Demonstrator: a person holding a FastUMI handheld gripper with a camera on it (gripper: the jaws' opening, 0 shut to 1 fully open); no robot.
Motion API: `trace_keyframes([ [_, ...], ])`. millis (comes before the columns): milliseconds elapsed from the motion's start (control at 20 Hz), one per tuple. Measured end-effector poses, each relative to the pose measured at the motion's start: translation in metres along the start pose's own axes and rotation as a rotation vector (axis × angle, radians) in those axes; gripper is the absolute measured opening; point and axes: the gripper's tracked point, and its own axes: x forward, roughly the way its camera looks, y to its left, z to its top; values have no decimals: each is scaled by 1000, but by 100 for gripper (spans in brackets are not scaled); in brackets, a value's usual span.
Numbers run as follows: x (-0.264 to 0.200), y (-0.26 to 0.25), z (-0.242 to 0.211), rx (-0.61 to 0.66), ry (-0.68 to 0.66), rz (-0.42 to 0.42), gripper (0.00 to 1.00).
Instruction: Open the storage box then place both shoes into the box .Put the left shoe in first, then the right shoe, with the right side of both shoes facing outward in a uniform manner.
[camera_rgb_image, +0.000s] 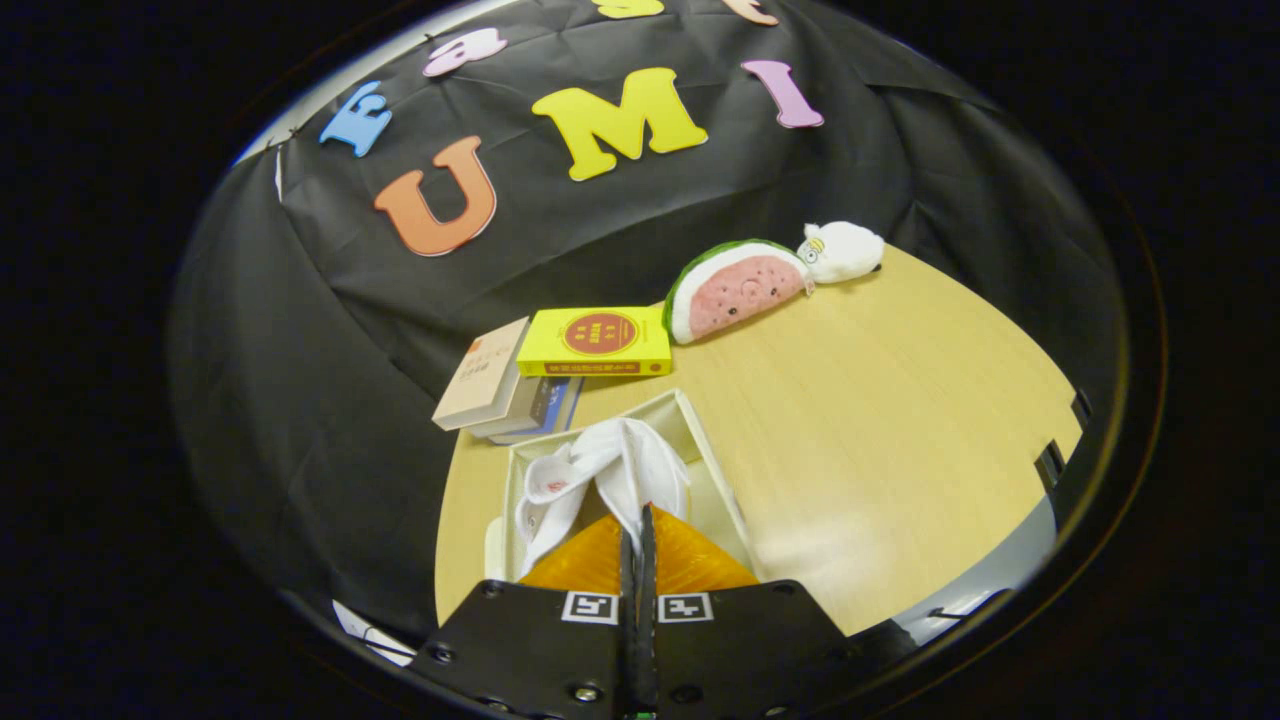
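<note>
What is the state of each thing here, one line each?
Box: open, lid off.
Shoe: white, over the box, its edge pinched.
Second shoe: white, in the box.
Tool: shut on the shoe.
Books: closed, stacked, lying flat.
Yellow book: closed, resting on the stack.

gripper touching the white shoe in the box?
Touching. In the gripper view the gripper has its fingers closed together on the white shoe's fabric, over the open storage box.

wall: black cloth — creased | furniture: light wooden table | light: dim
</note>
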Motion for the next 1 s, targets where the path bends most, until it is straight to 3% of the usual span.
trace_keyframes([
  [550, 37, -18, -19, -73, -32, -65, 0],
  [650, 32, -15, -26, -74, -23, -35, 13],
  [1000, -20, -18, 22, -216, -183, -10, 77],
])
